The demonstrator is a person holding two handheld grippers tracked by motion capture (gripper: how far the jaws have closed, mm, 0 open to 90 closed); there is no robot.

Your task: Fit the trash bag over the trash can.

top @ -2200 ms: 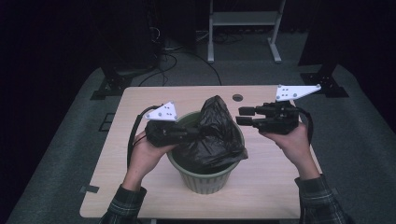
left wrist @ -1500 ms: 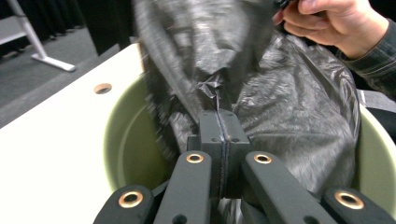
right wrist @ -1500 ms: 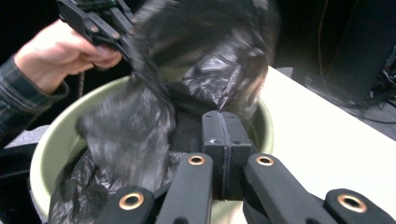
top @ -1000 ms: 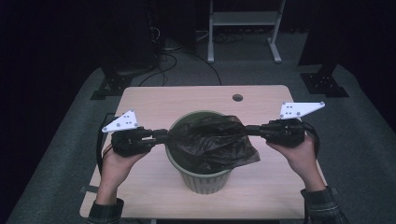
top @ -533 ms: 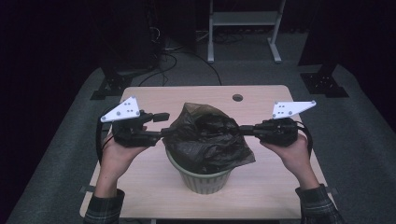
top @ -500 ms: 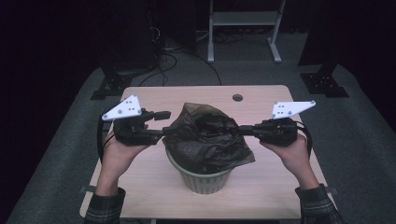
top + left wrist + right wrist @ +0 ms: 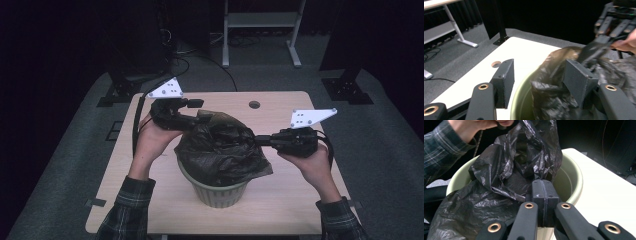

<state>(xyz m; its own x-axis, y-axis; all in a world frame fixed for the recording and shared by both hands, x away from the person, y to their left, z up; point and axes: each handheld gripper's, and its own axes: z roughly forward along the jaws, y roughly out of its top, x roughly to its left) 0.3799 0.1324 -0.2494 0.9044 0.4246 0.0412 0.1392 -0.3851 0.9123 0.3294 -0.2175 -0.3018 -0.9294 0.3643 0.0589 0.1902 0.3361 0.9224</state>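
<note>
Having just spread its jaws off the crinkled black plastic bag (image 7: 220, 150), the left gripper (image 7: 196, 109) has lifted toward eleven o'clock of the pale green round bin (image 7: 220, 192), while the right gripper (image 7: 260, 140) stays clamped on the bag's three o'clock edge, so lining is half done.

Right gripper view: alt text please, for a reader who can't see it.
The right gripper, jaws shut, pinches a fold of a crinkled black plastic bag draped in and over a pale green bin on a light table. A hand in a plaid sleeve reaches in above.
</note>
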